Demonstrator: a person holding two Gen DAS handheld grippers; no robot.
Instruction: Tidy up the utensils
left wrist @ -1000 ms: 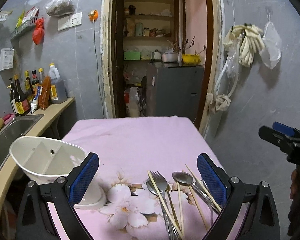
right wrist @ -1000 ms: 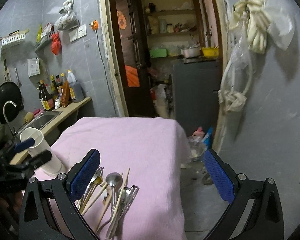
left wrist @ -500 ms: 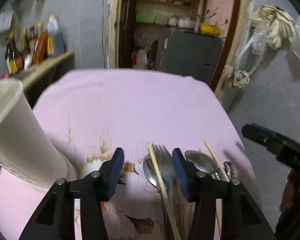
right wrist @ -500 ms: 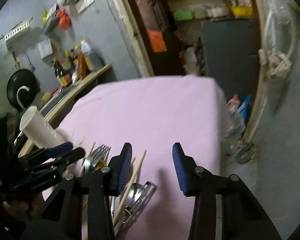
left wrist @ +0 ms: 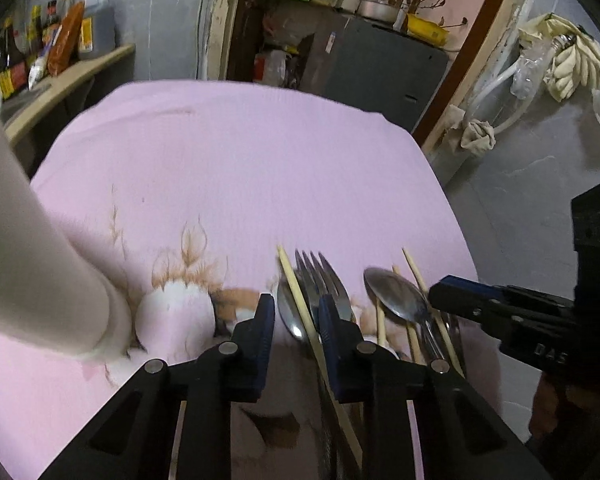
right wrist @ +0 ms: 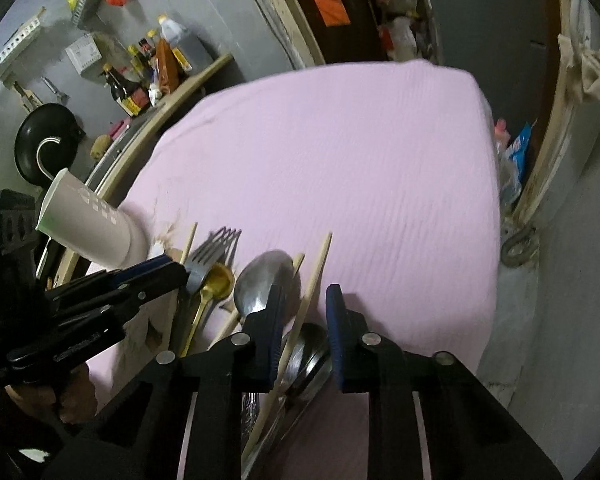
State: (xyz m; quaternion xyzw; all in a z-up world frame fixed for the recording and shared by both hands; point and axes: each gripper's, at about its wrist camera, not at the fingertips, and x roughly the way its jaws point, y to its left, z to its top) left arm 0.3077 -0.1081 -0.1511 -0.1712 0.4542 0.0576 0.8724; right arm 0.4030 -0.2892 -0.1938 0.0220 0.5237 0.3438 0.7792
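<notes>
so the pile of utensils [left wrist: 364, 312] lies at the near edge of the pink counter [left wrist: 260, 168], long axes running roughly 6 to 12, heads at 12. left gripper [left wrist: 296, 320] is narrow and closing, a chopstick [left wrist: 300, 304] and fork [left wrist: 320, 280] between the pads, can't tell if they press yet. right gripper [right wrist: 304, 320] is also narrow and closing over another chopstick [right wrist: 312, 284], beside a steel spoon [right wrist: 260, 284]. each gripper sits nearest its own stick. white holder [left wrist: 28, 256] stands at about 9 from the left gripper. sticks are pale wood, fork and spoons shiny metal, one spoon gold [right wrist: 216, 280].
</notes>
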